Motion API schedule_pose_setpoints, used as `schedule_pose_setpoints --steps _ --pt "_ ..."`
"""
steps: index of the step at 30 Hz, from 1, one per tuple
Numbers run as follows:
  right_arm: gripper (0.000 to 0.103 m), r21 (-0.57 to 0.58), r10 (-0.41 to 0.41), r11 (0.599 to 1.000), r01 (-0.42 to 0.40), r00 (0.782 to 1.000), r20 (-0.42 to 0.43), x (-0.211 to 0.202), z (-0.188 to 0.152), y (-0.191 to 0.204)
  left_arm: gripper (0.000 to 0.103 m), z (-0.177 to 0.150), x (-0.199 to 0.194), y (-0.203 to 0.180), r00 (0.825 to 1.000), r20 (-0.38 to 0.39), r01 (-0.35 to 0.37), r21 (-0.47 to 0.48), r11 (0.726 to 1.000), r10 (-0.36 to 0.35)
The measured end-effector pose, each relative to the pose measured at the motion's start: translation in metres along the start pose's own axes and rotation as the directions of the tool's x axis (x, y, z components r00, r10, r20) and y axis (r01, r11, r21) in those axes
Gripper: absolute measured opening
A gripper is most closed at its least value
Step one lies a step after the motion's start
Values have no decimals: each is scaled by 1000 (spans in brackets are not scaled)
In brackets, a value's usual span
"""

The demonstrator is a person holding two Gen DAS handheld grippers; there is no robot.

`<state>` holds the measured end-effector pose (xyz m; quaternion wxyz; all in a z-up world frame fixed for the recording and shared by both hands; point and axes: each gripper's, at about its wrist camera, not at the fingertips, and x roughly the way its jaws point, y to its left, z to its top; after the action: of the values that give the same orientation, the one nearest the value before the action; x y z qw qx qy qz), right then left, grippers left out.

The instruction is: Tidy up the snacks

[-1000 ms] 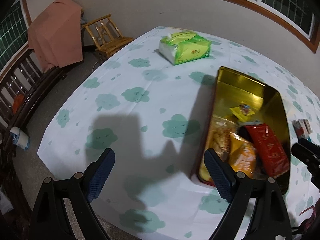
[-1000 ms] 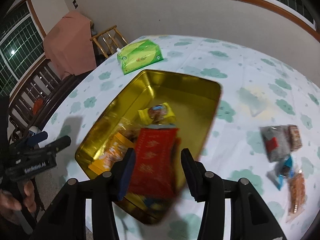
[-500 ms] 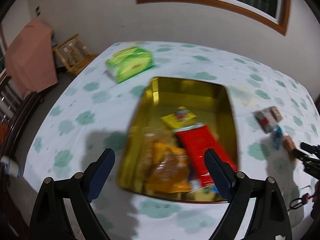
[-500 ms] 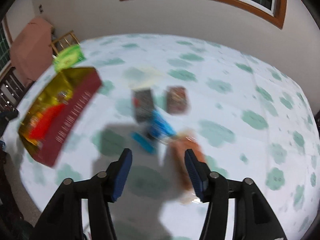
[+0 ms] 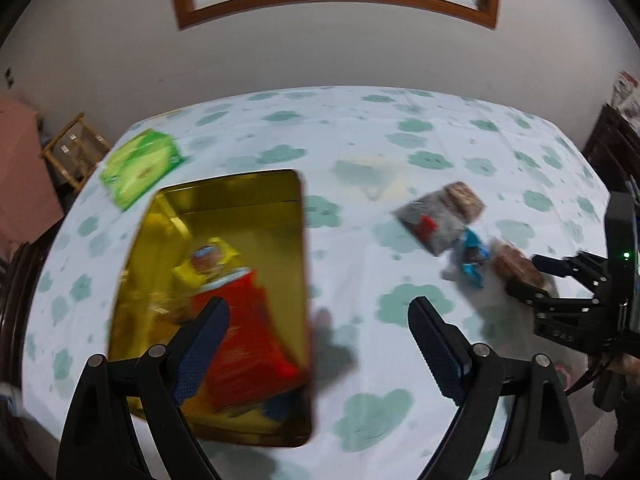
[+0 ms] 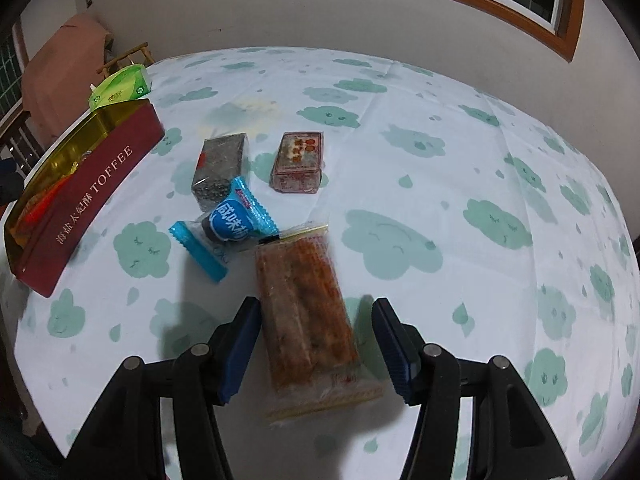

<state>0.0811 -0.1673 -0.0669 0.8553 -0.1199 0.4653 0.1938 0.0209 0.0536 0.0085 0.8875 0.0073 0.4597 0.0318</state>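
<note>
Between the spread fingers of the right gripper [image 6: 314, 346]: one long clear-wrapped reddish snack bar [image 6: 306, 312], flat on the cloud-print tablecloth [image 6: 440, 160], straddled but not yet pinched; the left pad sits just beside its edge, the right pad stands apart.

Beyond the right fingertips: blue-wrapped candy [image 6: 230, 226], touching the bar's far end; dark grey packet [image 6: 220, 168] behind it; small brown-red packet [image 6: 298, 162] beside that. All three loose on the cloth.

Far left of the right fingers: toffee tin [image 6: 86, 196], red outer wall lettered TOFFEE, gold inside; green tissue pack [image 6: 120, 90] behind it.

Left gripper [image 5: 318, 350]: fingers wide apart, holding nothing, hovering over the near right edge of the tin.

Progress, as judged: partly done. Stowed in the tin are a red packet [image 5: 250, 332], a yellow-wrapped sweet [image 5: 208, 264] and orange-yellow items too blurred to name. Four snacks remain outside; the bar looks to be next.

View differences: the left wrist view looks down into the tin and lists its contents, and catches the right gripper at the far right over the bar; it is motion-blurred. The right wrist view is sharp, reads the tin's lettering and separates the four loose snacks, but shows only a sliver of the tin's interior.
</note>
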Motion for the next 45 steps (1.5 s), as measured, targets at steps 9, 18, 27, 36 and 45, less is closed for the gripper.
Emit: schedule_pose_setpoints --steps 9,18,27,36,45 --pt "39 -17 14 1000 -13 999 50 -6 -13 -4 89 4 29 -55 996 -35 87 75 993 -85" --pt "39 148 -128 983 113 987 94 -17 -36 -66 89 6 51 -91 988 -67 144 119 982 -137" --pt "39 263 -218 946 188 972 91 -23 -50 -120 81 12 68 -107 985 -87 157 100 983 -148" --pt "39 292 -224 937 190 970 89 -22 -51 -126 56 20 84 -118 975 -121 196 67 978 -187" --pt "39 293 -224 937 190 970 89 -22 -51 -126 35 29 96 -133 971 -143 204 72 976 -192"
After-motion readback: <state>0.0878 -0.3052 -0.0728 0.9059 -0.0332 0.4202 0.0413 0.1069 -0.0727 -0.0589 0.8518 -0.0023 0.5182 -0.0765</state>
